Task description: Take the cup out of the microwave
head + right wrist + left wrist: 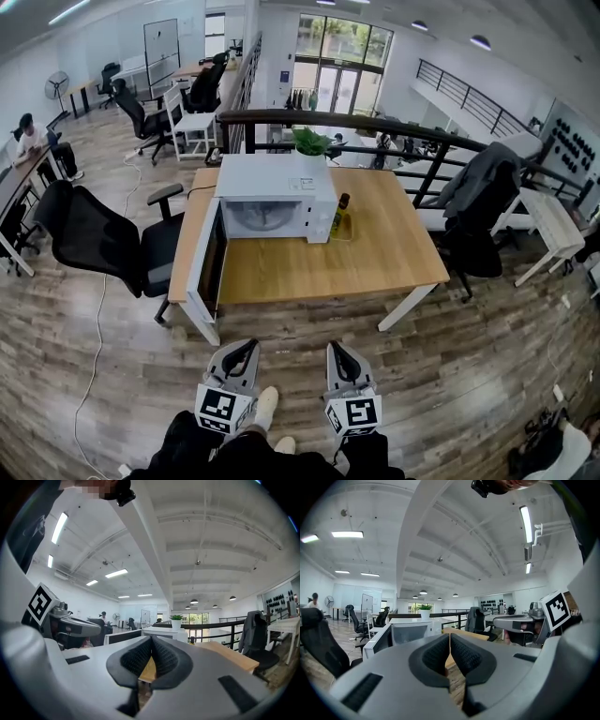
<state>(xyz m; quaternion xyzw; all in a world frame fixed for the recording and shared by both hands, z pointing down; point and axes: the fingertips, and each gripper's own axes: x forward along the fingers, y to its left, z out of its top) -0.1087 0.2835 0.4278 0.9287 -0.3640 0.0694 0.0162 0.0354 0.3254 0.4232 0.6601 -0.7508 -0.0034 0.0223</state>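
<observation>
A white microwave (275, 195) stands on a wooden table (375, 253), its door (208, 274) swung wide open toward the table's front left corner. The lit cavity (258, 218) looks pale, and I cannot make out a cup in it at this distance. Both grippers hang low over the floor, well short of the table. My left gripper (247, 346) and right gripper (335, 348) are shut with nothing between the pads. The left gripper view has the shut left gripper (449, 641) aimed at the microwave (410, 632). The right gripper (151, 644) faces the microwave (161, 632) too.
A dark bottle (339, 215) stands just right of the microwave, and a potted plant (309, 142) sits behind it. Black office chairs (98, 239) stand left of the table, and another chair with a jacket (483, 211) stands to its right. A railing (375, 127) runs behind.
</observation>
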